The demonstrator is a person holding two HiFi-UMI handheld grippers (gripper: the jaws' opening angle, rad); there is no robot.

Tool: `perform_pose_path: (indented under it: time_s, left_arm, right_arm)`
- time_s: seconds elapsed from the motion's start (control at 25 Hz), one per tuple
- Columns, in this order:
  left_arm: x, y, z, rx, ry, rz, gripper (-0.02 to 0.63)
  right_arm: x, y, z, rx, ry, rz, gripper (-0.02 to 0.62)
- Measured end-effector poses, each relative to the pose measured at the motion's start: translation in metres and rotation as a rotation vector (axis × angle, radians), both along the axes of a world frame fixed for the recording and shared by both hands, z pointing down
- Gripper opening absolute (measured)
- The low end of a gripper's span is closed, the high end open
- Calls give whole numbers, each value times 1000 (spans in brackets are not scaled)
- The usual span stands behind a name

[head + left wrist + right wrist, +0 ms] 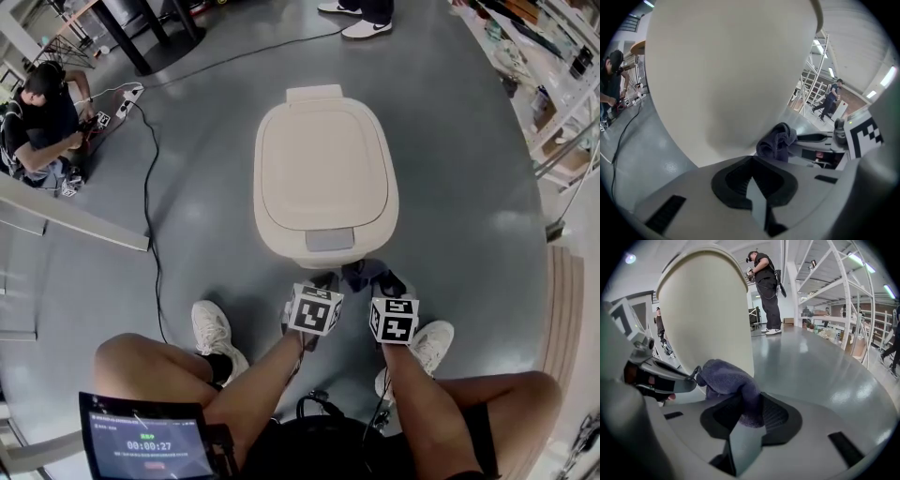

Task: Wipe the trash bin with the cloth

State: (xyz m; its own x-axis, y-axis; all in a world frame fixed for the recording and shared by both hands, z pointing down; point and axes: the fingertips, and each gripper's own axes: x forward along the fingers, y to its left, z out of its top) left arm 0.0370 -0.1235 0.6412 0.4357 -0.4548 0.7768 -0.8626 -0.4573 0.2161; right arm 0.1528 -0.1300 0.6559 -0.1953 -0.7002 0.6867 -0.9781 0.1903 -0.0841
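Note:
A cream trash bin (323, 178) with its lid down stands on the grey floor in front of me. Both grippers are low at its near wall. My right gripper (377, 279) is shut on a dark purple cloth (729, 380), which bunches out of the jaws against the bin wall (705, 310). My left gripper (322, 281) sits just to the left of it, close to the wall (722, 79), jaws together with nothing between them. The cloth (777, 140) also shows at the right of the left gripper view.
A person (42, 122) crouches at the back left beside a power strip (128, 98), and its cable (147, 206) runs along the floor left of the bin. Another person's shoes (361, 23) are behind the bin. Shelving (553, 84) lines the right. My own shoes (214, 333) flank the grippers.

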Motion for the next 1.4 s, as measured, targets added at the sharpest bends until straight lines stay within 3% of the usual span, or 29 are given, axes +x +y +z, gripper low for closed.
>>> perform_pose_path:
  time_s: [0.16,0.36,0.84,1.04,1.24,1.4]
  left_arm:
    - [11,-9,-5,9,0,-14,-2]
    - [69,-16,-7,21,2,-47,-2]
    - [97,-3,-52,56,29,-77,-1]
    - [119,15,-121,127,62,-114,-2]
    - [97,5,-130,218,-48,-144,-2]
    - [94,-1,-155,296,-17,-143,-1]
  right_arm:
    - [10,-13,-7,27,17,-51,115]
    - [63,-30,-10,81,27,-140,115]
    - [79,-61,-44,146,-83,-208,115]
    - [104,-61,-93,218,-120,-183,115]
    - [89,-85,-125,333,-93,-223,115]
    - [82,-97,-164,425,-107,-209,115]
